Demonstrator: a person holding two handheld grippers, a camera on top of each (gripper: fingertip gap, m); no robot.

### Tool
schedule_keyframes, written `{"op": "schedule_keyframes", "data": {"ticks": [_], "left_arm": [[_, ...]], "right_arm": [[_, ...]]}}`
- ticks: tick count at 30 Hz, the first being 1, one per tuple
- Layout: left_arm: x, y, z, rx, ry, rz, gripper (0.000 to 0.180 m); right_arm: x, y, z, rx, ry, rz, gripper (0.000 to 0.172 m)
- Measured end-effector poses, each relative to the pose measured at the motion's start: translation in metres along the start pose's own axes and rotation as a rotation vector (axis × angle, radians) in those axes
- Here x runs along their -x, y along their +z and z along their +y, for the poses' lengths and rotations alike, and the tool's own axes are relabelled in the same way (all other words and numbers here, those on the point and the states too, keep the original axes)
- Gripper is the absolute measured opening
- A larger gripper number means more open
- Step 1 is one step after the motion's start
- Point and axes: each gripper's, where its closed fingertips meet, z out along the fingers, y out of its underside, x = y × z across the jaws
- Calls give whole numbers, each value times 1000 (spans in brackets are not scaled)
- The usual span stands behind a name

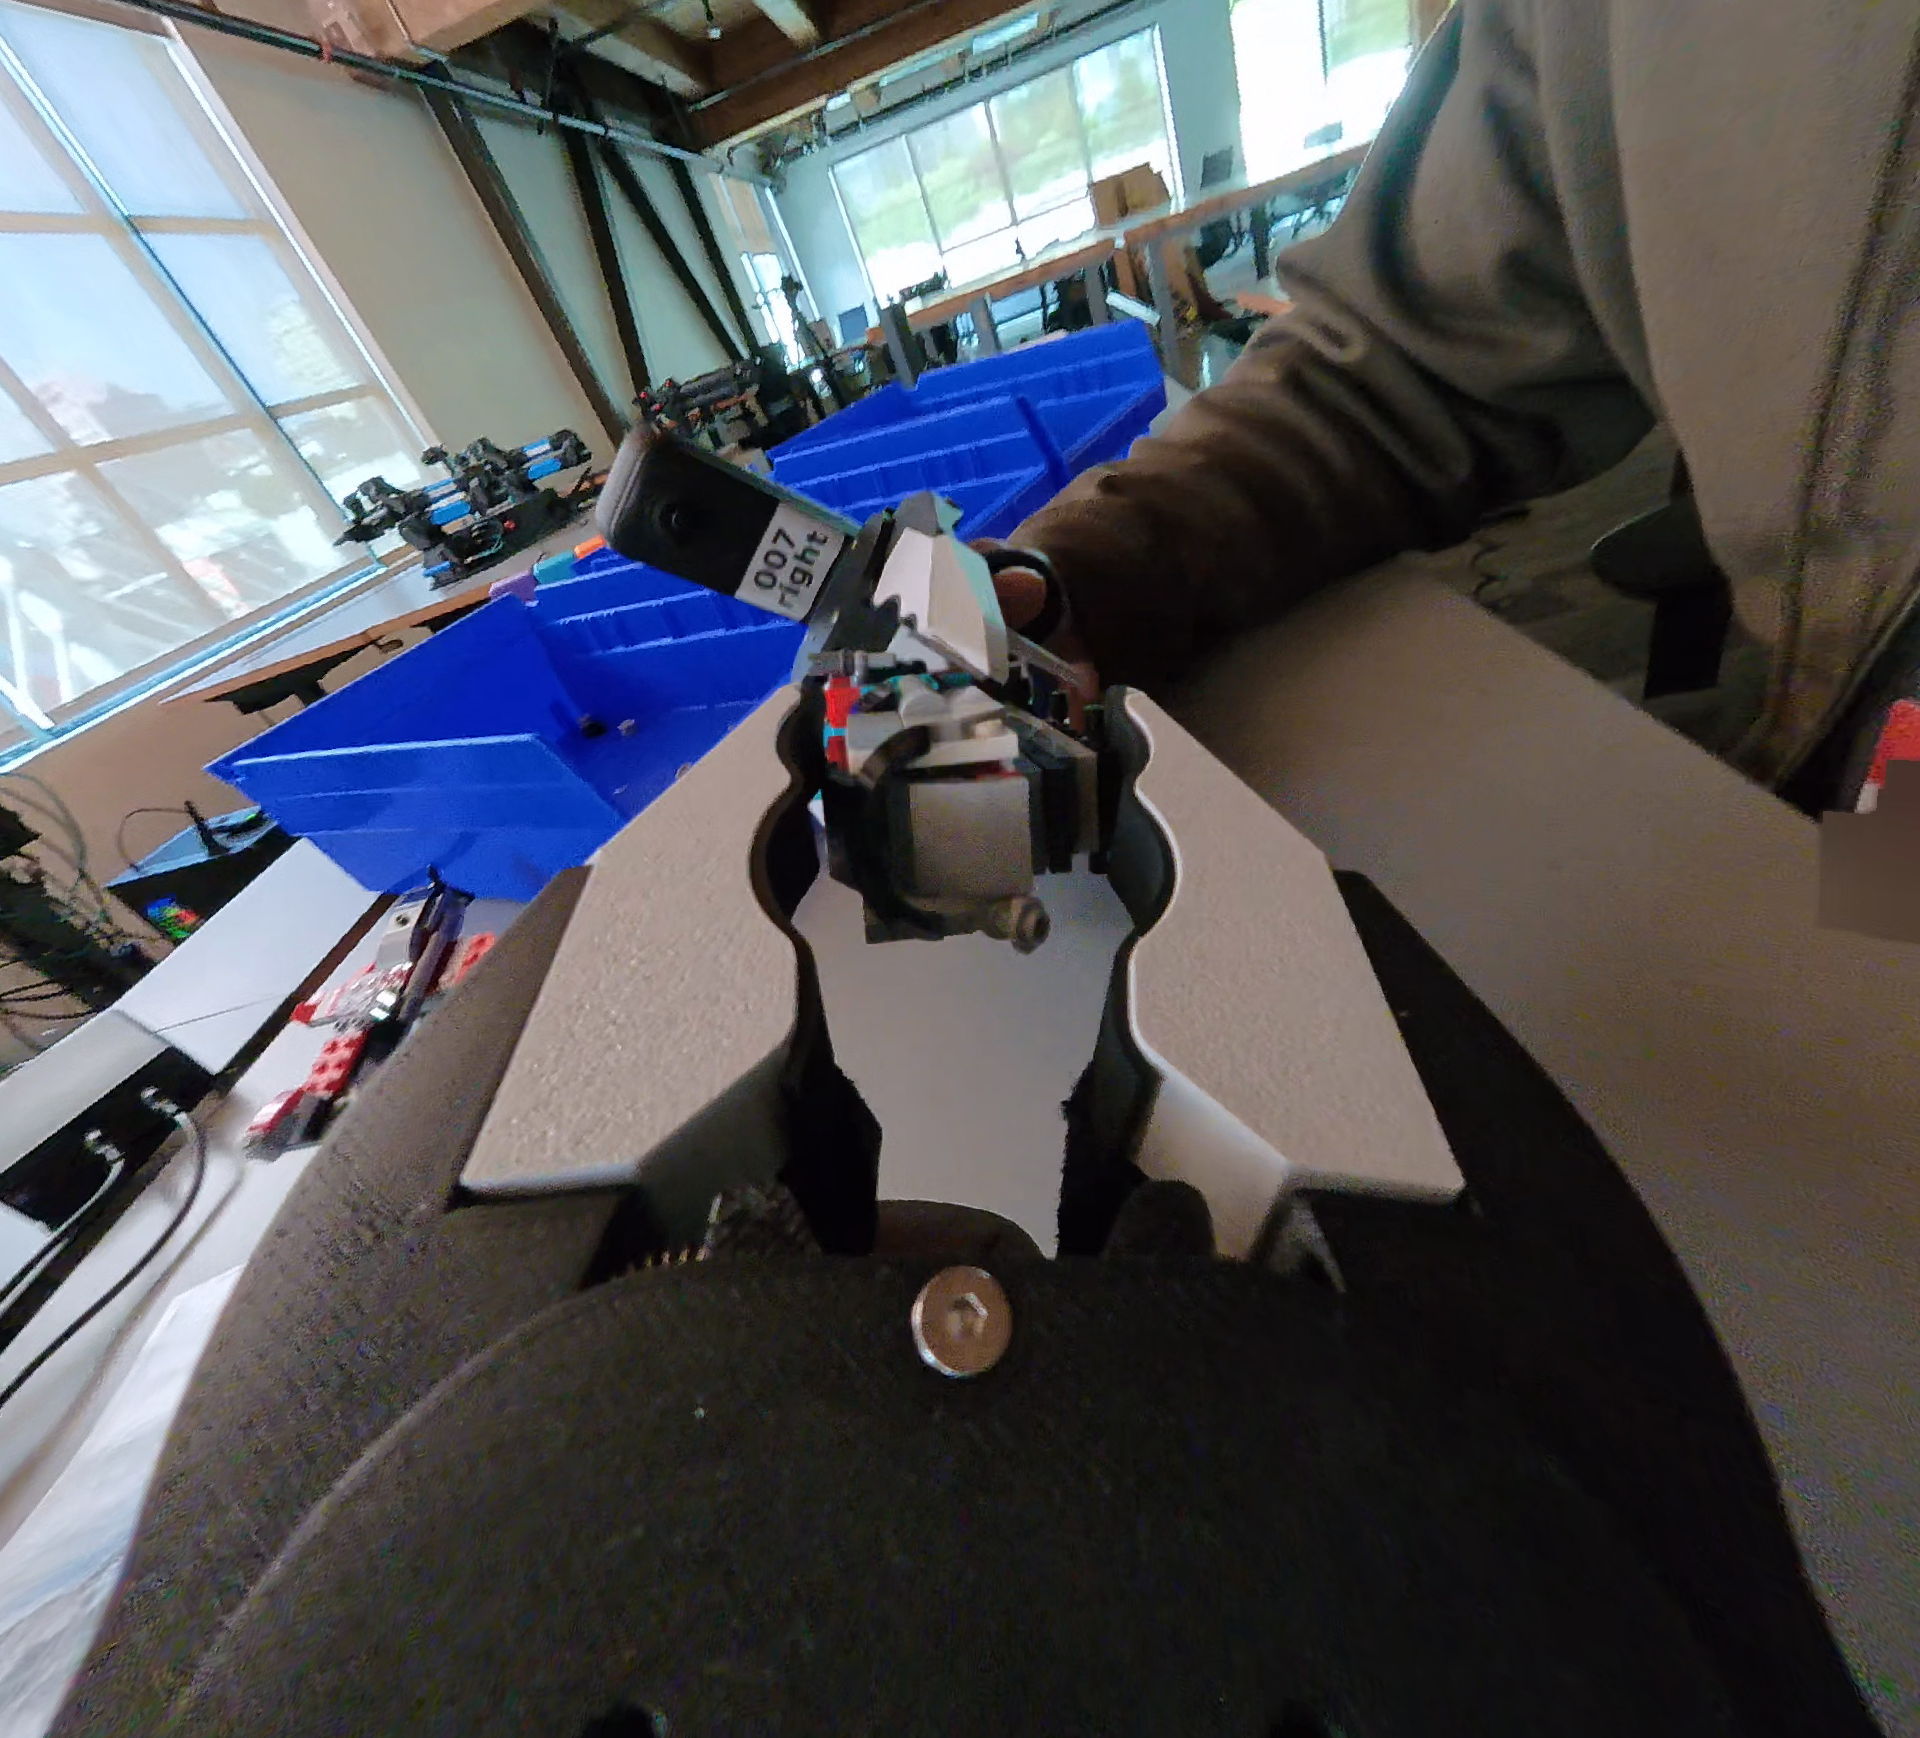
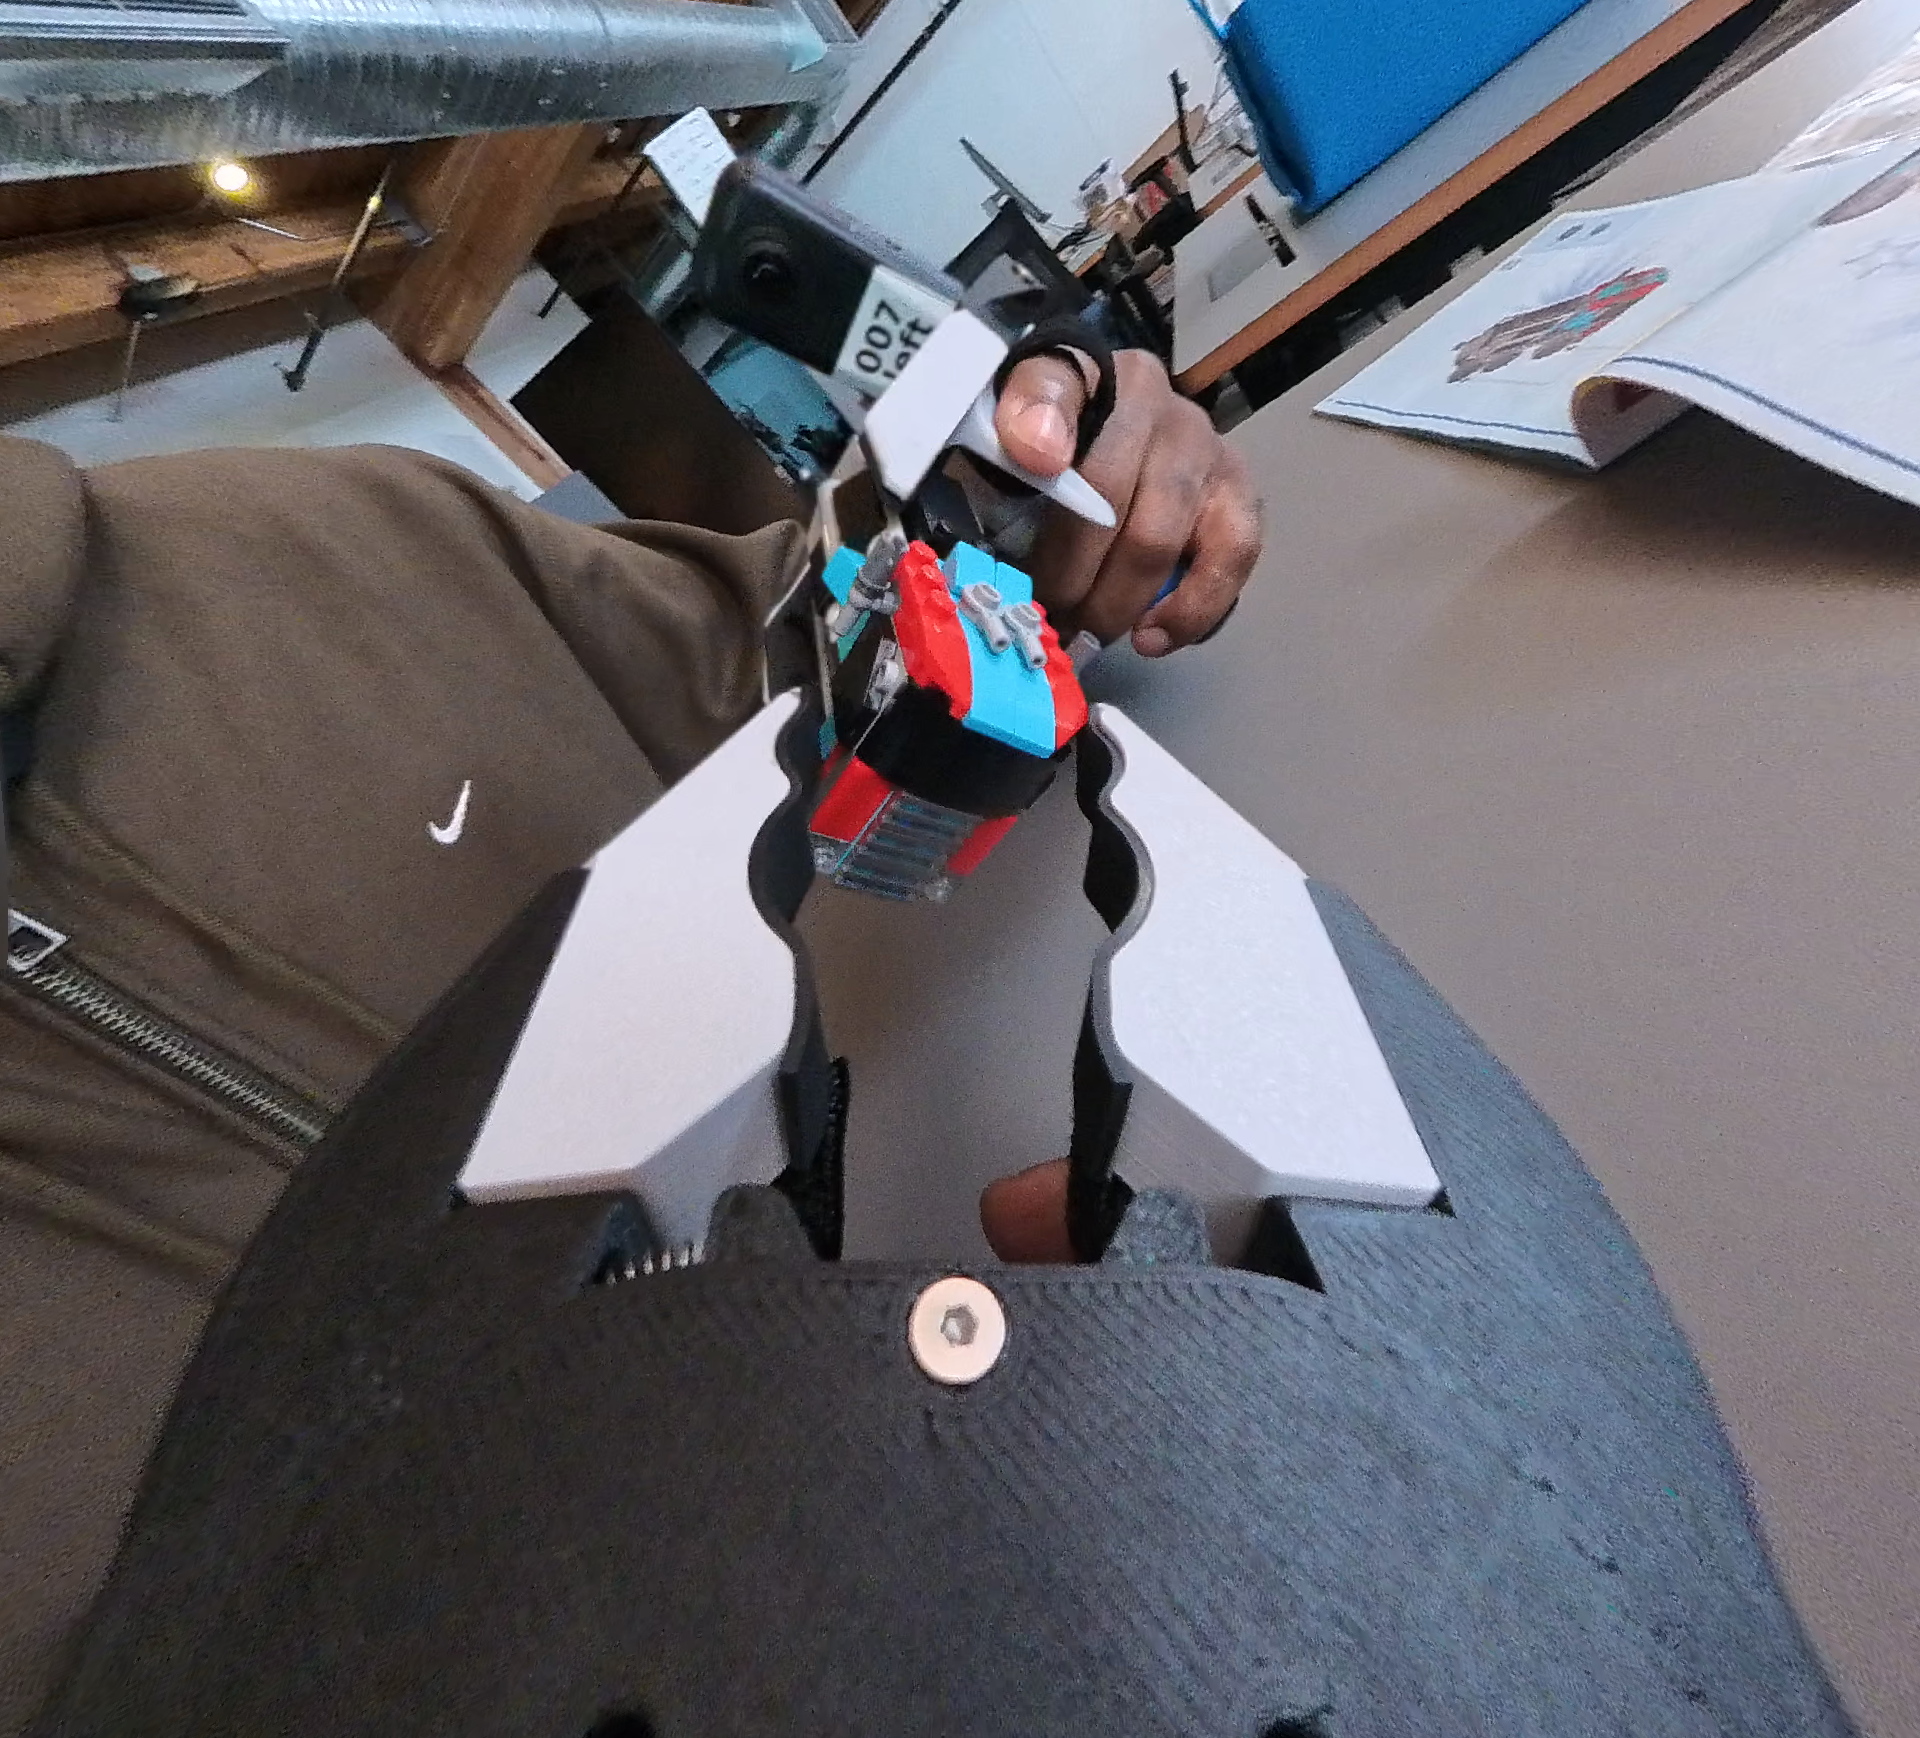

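A brick model is held in the air between both grippers. In the right wrist view the model (image 2: 956,732) shows red, cyan and black, with small grey parts on top. In the left wrist view the model (image 1: 966,815) shows its grey and black underside. My left gripper (image 1: 956,753) is shut on the model, with both pads against its sides. My right gripper (image 2: 940,753) is shut on the model's other end, and both fingertips touch it. The right gripper (image 1: 925,587) shows beyond the model in the left wrist view. The left gripper (image 2: 935,431) shows beyond it in the right wrist view, in a person's hand.
Blue plastic bins (image 1: 499,732) stand on the table to the left. Loose red bricks (image 1: 343,1044) lie in front of them. An open instruction booklet (image 2: 1714,338) lies on the grey table (image 2: 1507,805). The person's brown jacket (image 2: 260,753) is close by.
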Motion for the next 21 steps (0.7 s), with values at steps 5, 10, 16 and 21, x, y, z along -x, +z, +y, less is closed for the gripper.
{"op": "schedule_keyframes", "data": {"ticks": [5, 10, 16, 21], "left_arm": [[2, -1, 23, 132, 108, -39, 55], [4, -1, 40, 215, 160, -56, 47], [11, -5, 55, 292, 170, -79, 47], [2, -5, 77, 403, -47, 7, 52]], "right_arm": [[-13, -5, -2, 6, -93, 109, 48], [-25, -12, 1, 57, -222, 224, 44], [-34, -18, 10, 163, -330, 315, 44], [-39, -22, 12, 198, -395, 357, 44]]}}
